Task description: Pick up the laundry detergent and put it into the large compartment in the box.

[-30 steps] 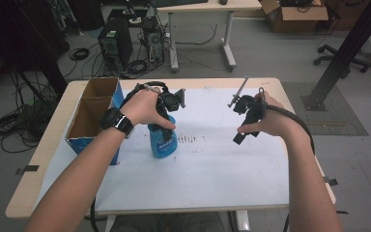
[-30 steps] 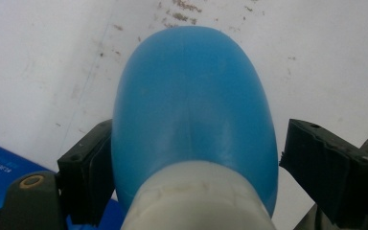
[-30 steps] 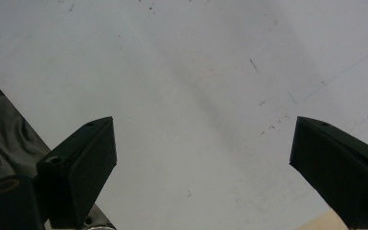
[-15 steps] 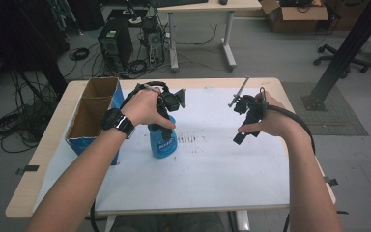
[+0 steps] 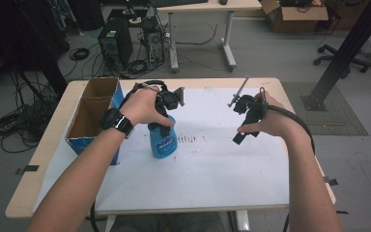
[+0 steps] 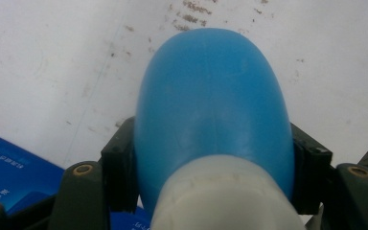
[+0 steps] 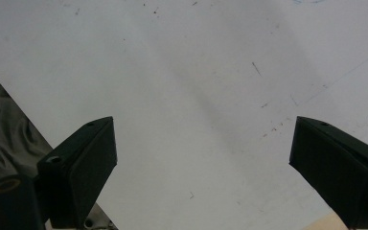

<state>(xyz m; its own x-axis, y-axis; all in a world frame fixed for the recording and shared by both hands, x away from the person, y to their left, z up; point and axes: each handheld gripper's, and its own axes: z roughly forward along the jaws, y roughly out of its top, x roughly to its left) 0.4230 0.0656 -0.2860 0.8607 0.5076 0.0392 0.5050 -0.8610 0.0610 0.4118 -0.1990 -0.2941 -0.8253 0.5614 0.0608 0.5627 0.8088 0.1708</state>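
Left gripper view: the smooth, slippery-looking blue bottle [image 6: 211,105] is clamped at its shoulder by the just-closed left gripper [image 6: 213,158], beside the cardboard box [image 5: 94,113].

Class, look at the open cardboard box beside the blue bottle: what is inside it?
The cardboard box shows two compartments with bare brown walls and nothing visible inside. The person's left forearm covers its near corner, so that part stays unseen.
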